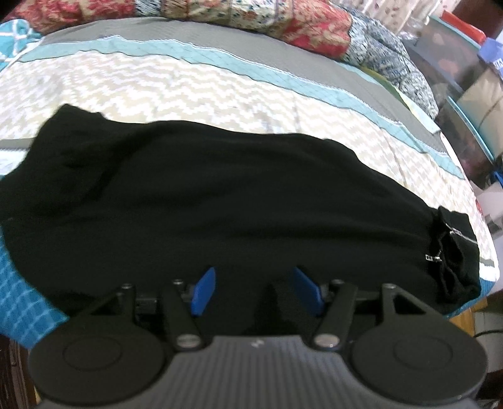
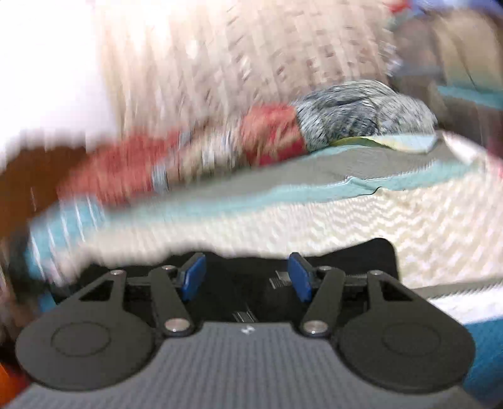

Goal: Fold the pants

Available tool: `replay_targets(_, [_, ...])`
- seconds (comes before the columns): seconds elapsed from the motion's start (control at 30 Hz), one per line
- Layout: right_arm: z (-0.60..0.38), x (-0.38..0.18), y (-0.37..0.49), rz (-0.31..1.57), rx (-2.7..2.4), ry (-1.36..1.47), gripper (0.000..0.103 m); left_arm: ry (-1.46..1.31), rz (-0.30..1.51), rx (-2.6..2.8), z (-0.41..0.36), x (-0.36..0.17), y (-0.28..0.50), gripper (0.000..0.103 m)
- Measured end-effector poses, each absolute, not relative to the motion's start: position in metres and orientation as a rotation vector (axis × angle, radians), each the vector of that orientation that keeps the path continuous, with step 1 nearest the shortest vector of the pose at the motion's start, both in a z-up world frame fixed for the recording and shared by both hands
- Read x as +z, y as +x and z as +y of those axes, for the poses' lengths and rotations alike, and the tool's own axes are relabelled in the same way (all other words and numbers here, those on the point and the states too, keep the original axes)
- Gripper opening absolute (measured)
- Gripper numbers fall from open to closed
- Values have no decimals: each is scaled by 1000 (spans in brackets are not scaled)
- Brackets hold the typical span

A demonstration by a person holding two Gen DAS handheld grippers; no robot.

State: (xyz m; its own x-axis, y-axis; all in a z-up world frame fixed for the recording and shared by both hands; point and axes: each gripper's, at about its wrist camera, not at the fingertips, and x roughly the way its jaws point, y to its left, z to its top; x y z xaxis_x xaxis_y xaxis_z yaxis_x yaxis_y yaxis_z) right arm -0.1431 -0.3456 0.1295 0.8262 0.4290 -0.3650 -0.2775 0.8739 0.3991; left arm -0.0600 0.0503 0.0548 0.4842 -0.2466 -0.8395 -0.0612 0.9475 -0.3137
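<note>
Two claws are showing here, one in each of my hands, and both are standing with their blue pads apart and nothing clamped between them. I am holding my left gripper tilted down over the black pants; its pads are hovering just above the near edge of the cloth, and I cannot tell whether they are brushing it. Those pants are lying flat in a long dark band across the bedspread, running from the far left toward the near right; at the right end a cuff is sitting doubled over, with a small metal zipper pull glinting on it. Beyond the pants the bedspread is showing pale zigzag stripes, then a teal band and a grey band; a heap of patchwork quilts in red, cream and blue is piled along the far edge.

I am holding my right gripper nearly level, and its picture is smearing with blur; its pads are standing wide with only a dark patch of the pants lying below and between them, untouched as far as I can tell. Past it the same zigzag bedspread and the quilts are streaking by.
</note>
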Motion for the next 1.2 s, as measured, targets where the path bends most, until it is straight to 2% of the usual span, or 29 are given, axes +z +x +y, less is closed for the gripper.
replay_targets(0.13, [-341,106,-117,534,250,443,51,-358,1032,-77,74,61,-72,57])
replay_targets(0.23, [-327,46,-90,739,151,517,45,-385,999,-49,93,68,-83,57])
replay_targets(0.27, [-319,26,-89,761,131,506,44,-394,986,-40,100,71,-87,59])
replay_targets(0.3, [-309,24,-97,691,137,460,45,-400,974,-28,106,73,-92,60])
replay_targets(0.43, [-285,44,-92,751,101,353,44,-443,918,22,139,81,-111,68])
replay_targets(0.47, [-282,50,-96,757,91,336,45,-451,903,39,146,83,-116,73])
replay_targets(0.5, [-280,57,-102,750,80,323,47,-459,887,60,154,84,-121,80])
replay_targets(0.67, [-247,93,-115,608,161,272,48,-564,854,140,189,69,-130,92])
replay_targets(0.77, [-213,101,-97,628,262,261,48,-650,858,151,207,51,-127,93])
replay_targets(0.9, [-157,98,-70,700,416,273,47,-747,820,163,224,32,-114,102])
replay_targets(1.0, [-111,91,-57,749,517,261,45,-826,795,164,238,19,-105,103])
replay_targets(1.13, [-57,82,-44,837,628,297,37,-850,756,149,244,11,-96,102])
replay_targets(1.17, [-48,80,-42,863,648,324,36,-840,752,143,242,9,-95,101])
replay_targets(1.2, [-38,75,-33,896,665,356,34,-822,752,138,239,8,-91,93])
